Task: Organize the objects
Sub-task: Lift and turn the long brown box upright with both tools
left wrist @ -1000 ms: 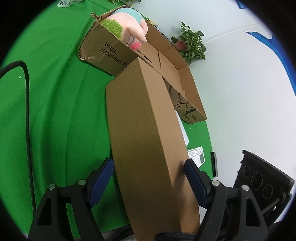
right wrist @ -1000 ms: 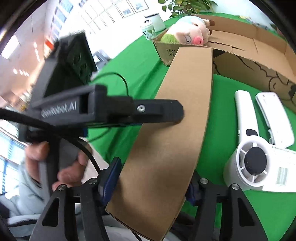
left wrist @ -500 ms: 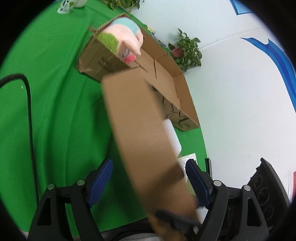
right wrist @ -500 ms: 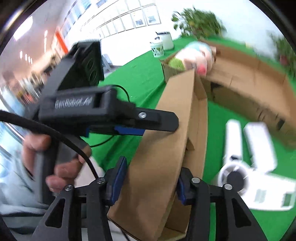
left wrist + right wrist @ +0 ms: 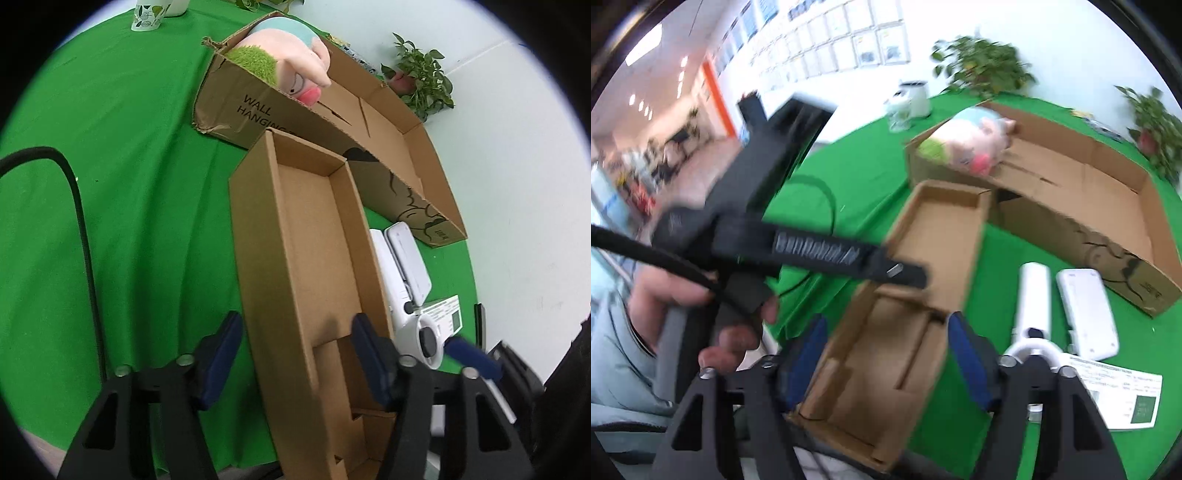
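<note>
Centre frame in both views, the open box (image 5: 314, 258) lies mouth-up, seemingly ready for loading, left gripper (image 5: 295, 354) and right gripper (image 5: 886, 354) spread around its near end, grasping nothing.

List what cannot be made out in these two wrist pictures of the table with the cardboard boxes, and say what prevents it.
- Narrow cardboard box, left wrist view: near end cut off by the bottom edge.
- Big box's printed text, left wrist view: partly covered by the narrow box.
- Paper label, right wrist view: print too small and blurred.
- Plush pig, right wrist view: motion blur smears its face.
- White fan, right wrist view: head hidden behind the right gripper.
</note>
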Available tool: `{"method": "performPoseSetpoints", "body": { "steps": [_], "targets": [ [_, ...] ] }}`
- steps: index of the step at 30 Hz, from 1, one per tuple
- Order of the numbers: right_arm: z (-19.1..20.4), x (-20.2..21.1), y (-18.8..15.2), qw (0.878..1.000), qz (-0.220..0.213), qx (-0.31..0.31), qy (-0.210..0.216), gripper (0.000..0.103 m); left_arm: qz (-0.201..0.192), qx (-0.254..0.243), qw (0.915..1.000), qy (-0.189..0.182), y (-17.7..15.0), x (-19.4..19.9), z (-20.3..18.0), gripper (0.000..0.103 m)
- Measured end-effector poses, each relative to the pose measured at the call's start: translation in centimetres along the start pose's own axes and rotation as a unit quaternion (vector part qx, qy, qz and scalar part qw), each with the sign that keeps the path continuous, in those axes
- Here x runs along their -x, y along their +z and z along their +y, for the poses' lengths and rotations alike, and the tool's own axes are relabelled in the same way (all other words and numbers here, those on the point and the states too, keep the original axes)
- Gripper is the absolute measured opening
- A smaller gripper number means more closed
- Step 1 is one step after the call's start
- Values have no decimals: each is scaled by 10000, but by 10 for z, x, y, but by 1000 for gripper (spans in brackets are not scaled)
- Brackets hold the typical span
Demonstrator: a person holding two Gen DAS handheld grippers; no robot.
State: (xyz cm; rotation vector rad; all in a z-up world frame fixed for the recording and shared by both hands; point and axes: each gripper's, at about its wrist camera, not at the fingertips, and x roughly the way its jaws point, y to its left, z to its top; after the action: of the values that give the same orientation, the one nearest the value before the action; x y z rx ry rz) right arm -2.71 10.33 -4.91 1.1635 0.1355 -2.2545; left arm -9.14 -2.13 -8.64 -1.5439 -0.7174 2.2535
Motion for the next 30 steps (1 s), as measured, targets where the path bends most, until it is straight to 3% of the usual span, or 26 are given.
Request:
{"method": "performPoseSetpoints", "body": {
  "steps": [2, 3, 5, 9, 11, 15, 19, 30],
  "targets": [
    [-17, 0, 2, 9995, 58, -259, -166, 67, 12, 3, 10000, 67, -1, 2, 3, 39],
    [-24, -3, 4, 9991, 132, -345, -203, 66, 25, 9, 9999, 96, -3, 4, 5, 38],
    [-33, -15, 7, 9983, 319, -459, -177, 53, 43, -13, 9998, 188, -7, 7, 6, 38],
    [-28, -34, 9, 9981, 507, -346, 2, 48, 114, -143, 9992, 369, -18, 8, 3, 39],
    [-22, -44, 6, 9973, 666, -300, -59, 39, 120, -203, 9990, 390, -25, 11, 3, 39],
    [-24, -60, 0, 9954, 868, -397, -120, 31, 52, -267, 9985, 484, -32, 12, 2, 39],
    [-33, -75, -6, 9929, 1044, -541, -179, 17, 41, -336, 9987, 374, -35, 12, -2, 24],
    [-34, -77, -4, 9937, 913, -552, -353, 14, -118, -536, 9952, 816, -38, 19, -16, 21]
  ]
}}
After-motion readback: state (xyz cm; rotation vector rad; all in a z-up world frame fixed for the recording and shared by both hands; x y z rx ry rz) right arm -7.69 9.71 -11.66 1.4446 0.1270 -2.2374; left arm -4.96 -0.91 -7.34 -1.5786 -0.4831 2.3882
